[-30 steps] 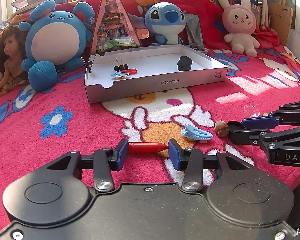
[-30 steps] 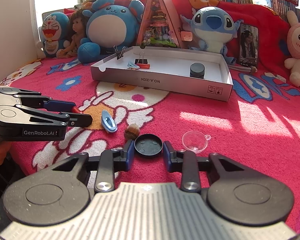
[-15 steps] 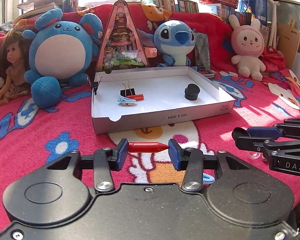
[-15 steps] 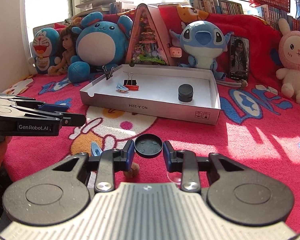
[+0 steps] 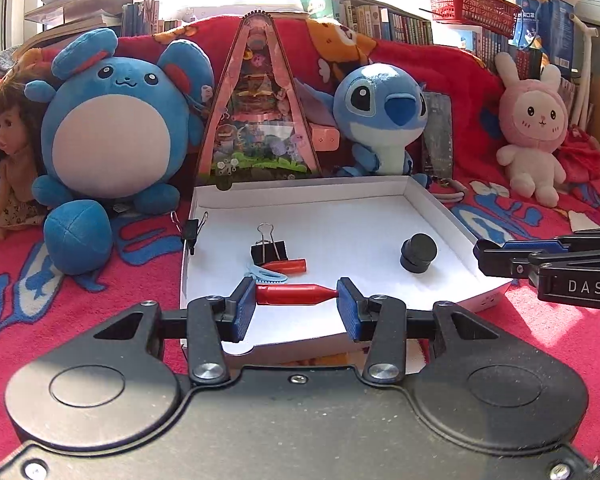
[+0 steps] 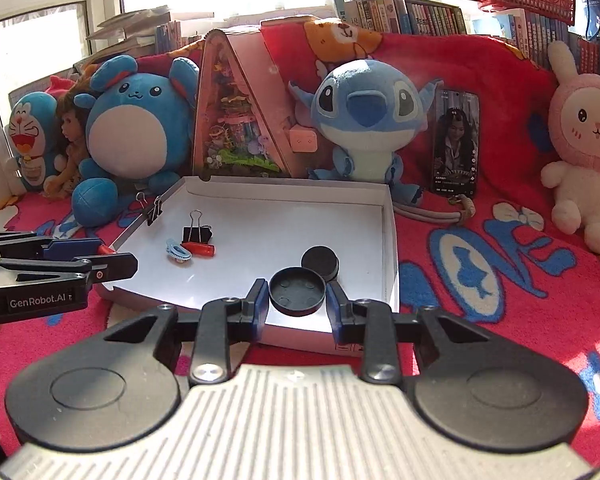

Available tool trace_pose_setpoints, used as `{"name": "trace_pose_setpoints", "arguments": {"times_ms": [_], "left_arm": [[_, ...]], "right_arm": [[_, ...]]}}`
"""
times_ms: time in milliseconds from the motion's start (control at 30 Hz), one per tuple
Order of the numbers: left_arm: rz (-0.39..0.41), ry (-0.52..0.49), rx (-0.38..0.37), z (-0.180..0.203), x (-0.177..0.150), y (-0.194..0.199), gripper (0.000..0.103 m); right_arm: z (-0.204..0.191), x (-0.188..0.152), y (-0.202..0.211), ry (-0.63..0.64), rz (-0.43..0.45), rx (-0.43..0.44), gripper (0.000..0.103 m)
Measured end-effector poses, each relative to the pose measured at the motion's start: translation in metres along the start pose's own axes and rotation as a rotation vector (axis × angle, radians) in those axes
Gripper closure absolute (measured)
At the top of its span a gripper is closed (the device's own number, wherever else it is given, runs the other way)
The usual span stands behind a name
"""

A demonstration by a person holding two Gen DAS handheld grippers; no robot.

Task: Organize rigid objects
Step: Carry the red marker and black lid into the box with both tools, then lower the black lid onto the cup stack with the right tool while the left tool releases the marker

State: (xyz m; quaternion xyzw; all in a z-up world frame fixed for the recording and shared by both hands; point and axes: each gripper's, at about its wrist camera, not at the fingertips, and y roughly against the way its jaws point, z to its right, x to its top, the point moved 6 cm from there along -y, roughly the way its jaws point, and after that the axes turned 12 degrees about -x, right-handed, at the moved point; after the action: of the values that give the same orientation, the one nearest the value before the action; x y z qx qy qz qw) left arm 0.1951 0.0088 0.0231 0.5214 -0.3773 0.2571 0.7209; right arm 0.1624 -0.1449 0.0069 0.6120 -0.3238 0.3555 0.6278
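Two views, taken in turn.

Left wrist view first. Left claw (image 5: 297, 303) closed partway on a red crayon-like stick (image 5: 296, 294), gripped end to end: flat butt against one blue pad, pointed tip against the other. Held in the air just above the near edge of the white cardboard tray (image 5: 420, 196), which lies on a red blanket (image 5: 132, 288). Likely light, stiff and waxy-smooth; an end-to-end hold on a pointed tip looks prone to pivoting or slipping, and a grip across the thicker barrel would probably sit safer. Already lying in the tray: a black binder clip (image 5: 269, 249), a second red stick (image 5: 286, 266) and a light-blue clip (image 5: 267, 275) touching one another, plus a black cap (image 5: 419, 255) well apart to the right. Another binder clip (image 5: 190, 231) pinched on the tray's left wall. Right claw's fingers entering from the right edge.

Right wrist view next. Right claw (image 6: 297, 303) closed fairly narrow on a black round lid (image 6: 297, 291), pads pressing opposite sides of the rim, hollow side up. Hanging over the tray's near right part, just in front of the black cap. Probably thin, rigid plastic, very light, with a smooth curved rim; only small contact patches, so a centred squeeze across the full diameter seems best. Not fragile by the look of it, so a short drop into the tray should do no harm.
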Motion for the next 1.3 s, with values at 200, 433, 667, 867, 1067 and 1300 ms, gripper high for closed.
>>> {"name": "trace_pose_setpoints", "arguments": {"times_ms": [200, 433, 667, 867, 1067, 1300], "left_arm": [[-0.062, 0.047, 0.030, -0.014, 0.000, -0.038, 0.061], [-0.100, 0.084, 0.048, -0.025, -0.005, -0.064, 0.061], [-0.108, 0.095, 0.062, -0.033, -0.005, -0.077, 0.061], [-0.104, 0.086, 0.090, -0.038, -0.007, -0.087, 0.061], [-0.091, 0.075, 0.104, -0.040, -0.005, -0.090, 0.061], [-0.083, 0.070, 0.114, -0.040, -0.004, -0.093, 0.058]], "right_arm": [[-0.001, 0.007, -0.044, -0.015, -0.088, -0.013, 0.067], [-0.001, 0.014, -0.072, -0.037, -0.148, -0.020, 0.067], [-0.006, 0.021, -0.085, -0.013, -0.168, -0.039, 0.067], [-0.009, 0.022, -0.097, 0.017, -0.182, -0.074, 0.067], [-0.011, 0.019, -0.104, 0.020, -0.201, -0.079, 0.067], [-0.010, 0.018, -0.106, 0.017, -0.204, -0.077, 0.066]]}}
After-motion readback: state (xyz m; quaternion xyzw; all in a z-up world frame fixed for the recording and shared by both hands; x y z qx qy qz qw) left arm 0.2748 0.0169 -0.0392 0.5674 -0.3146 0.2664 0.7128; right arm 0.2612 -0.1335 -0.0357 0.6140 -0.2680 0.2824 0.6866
